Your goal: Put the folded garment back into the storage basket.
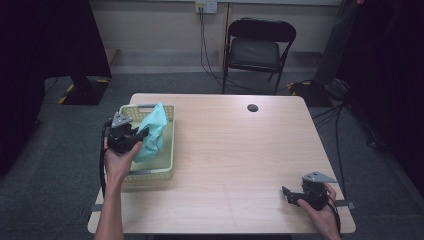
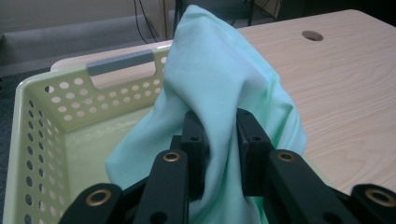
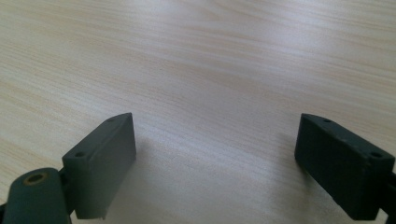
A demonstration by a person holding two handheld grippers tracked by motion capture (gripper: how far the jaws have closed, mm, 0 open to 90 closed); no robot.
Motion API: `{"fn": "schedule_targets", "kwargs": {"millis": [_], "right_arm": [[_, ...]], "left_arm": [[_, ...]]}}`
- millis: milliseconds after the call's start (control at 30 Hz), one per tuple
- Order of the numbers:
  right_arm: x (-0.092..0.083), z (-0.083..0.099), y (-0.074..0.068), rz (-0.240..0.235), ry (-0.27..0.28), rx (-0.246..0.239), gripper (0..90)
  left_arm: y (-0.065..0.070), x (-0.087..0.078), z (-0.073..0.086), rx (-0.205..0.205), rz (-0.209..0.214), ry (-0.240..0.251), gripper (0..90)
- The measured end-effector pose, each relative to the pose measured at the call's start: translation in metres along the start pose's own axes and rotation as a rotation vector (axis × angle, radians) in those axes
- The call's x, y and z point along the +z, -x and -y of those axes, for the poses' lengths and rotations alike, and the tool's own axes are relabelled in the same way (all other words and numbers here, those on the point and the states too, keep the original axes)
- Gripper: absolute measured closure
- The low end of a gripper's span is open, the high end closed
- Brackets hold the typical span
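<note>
Grey carpet surrounds your pale wood table point(image 1: 240, 150), with a black folding chair point(image 1: 257, 50) behind it at 12 o'clock. Your left gripper point(image 1: 140, 136) is clenched on a mint-green cloth point(image 1: 152, 131): in the left gripper view a fold of the cloth point(image 2: 219, 93) is pinched between the two black jaws, and the rest stands up above them and drapes down either side. You hold it over a pale yellow basket point(image 1: 167, 155) with perforated walls and a grey handle, which sits on the table at about 9 o'clock, near the left edge. The cloth's lower part hangs inside the basket point(image 2: 42, 121). Your right gripper point(image 1: 286, 194) rests low at about 4 o'clock, well apart from the basket. Its jaws stand wide apart with only bare table point(image 3: 210, 70) between them. A dark round grommet point(image 1: 252, 107) sits near the far edge at 12 o'clock.
</note>
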State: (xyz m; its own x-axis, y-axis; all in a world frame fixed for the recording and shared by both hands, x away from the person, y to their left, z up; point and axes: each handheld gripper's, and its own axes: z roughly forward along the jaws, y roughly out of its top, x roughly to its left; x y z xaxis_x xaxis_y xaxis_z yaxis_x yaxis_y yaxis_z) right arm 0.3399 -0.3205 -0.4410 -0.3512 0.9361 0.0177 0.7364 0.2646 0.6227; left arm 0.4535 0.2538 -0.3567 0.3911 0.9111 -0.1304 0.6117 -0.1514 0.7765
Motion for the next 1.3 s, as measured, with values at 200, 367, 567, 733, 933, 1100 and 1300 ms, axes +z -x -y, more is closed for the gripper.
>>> {"fn": "schedule_targets", "kwargs": {"millis": [200, 367, 567, 733, 933, 1100, 1300], "right_arm": [[0.0, 0.0, 0.0, 0.0, 0.0, 0.0, 11.7], [0.0, 0.0, 0.0, 0.0, 0.0, 0.0, 11.7], [0.0, 0.0, 0.0, 0.0, 0.0, 0.001, 11.7], [0.0, 0.0, 0.0, 0.0, 0.0, 0.0, 11.7], [0.0, 0.0, 0.0, 0.0, 0.0, 0.0, 11.8], [0.0, 0.0, 0.0, 0.0, 0.0, 0.0, 11.7], [0.0, 0.0, 0.0, 0.0, 0.0, 0.0, 11.7]], "left_arm": [[0.0, 0.008, 0.002, 0.005, -0.006, -0.018, 76.5], [-0.003, 0.014, 0.005, -0.003, -0.003, -0.031, 76.4], [-0.007, 0.018, 0.009, -0.014, -0.005, -0.037, 76.4], [-0.012, 0.022, 0.013, -0.029, -0.004, -0.037, 76.4], [-0.009, 0.028, 0.015, -0.006, -0.026, -0.068, 76.4], [-0.01, 0.032, 0.017, -0.008, -0.032, -0.086, 76.4], [-0.013, 0.034, 0.017, -0.019, -0.022, -0.092, 76.3]]}}
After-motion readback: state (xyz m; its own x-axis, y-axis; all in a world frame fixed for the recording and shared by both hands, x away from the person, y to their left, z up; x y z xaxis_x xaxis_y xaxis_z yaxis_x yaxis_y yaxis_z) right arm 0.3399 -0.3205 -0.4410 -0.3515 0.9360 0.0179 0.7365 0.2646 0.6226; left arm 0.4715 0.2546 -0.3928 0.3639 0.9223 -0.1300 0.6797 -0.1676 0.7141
